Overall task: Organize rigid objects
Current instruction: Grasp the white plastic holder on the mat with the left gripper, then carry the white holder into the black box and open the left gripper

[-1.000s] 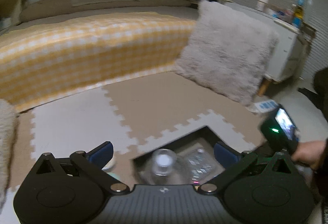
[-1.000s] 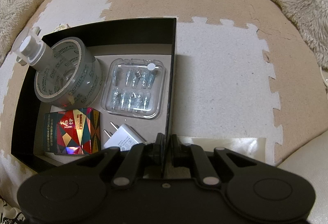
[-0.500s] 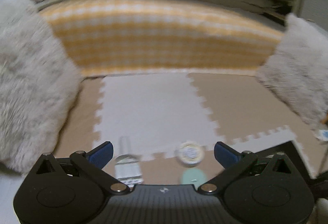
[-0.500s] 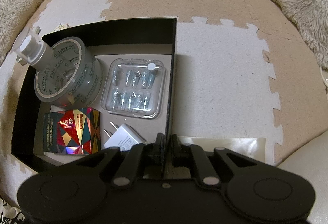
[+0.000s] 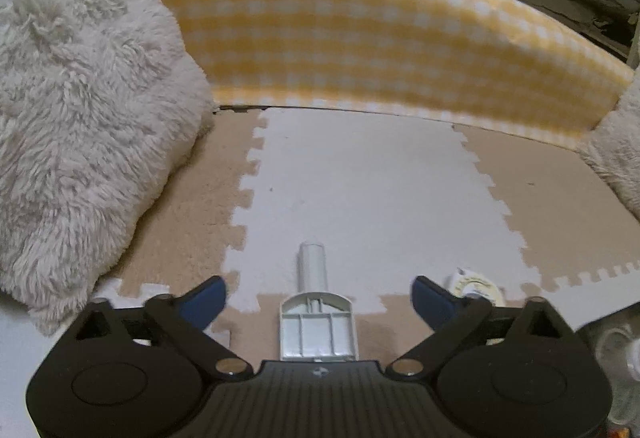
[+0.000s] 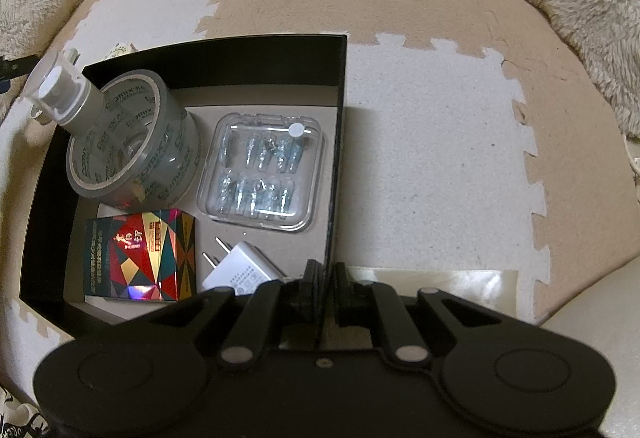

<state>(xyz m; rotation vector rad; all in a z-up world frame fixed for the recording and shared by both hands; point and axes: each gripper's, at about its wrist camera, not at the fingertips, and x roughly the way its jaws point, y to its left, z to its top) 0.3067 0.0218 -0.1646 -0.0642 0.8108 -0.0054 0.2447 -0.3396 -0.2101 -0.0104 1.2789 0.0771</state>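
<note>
- Our left gripper (image 5: 318, 298) has jaws wide and closing around the white plastic piece (image 5: 316, 314) on the floor mat (image 5: 360, 197). We should center it first.
- Our right gripper (image 6: 325, 274) stays pinched on the black box (image 6: 338, 109) wall, steadying it.

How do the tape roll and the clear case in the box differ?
The tape roll is round and grey with printed lettering; the clear case is flat, rectangular and see-through, showing small parts inside. A bottle stands in the tape roll; nothing rests on the clear case. Both lie inside the black box.
</note>
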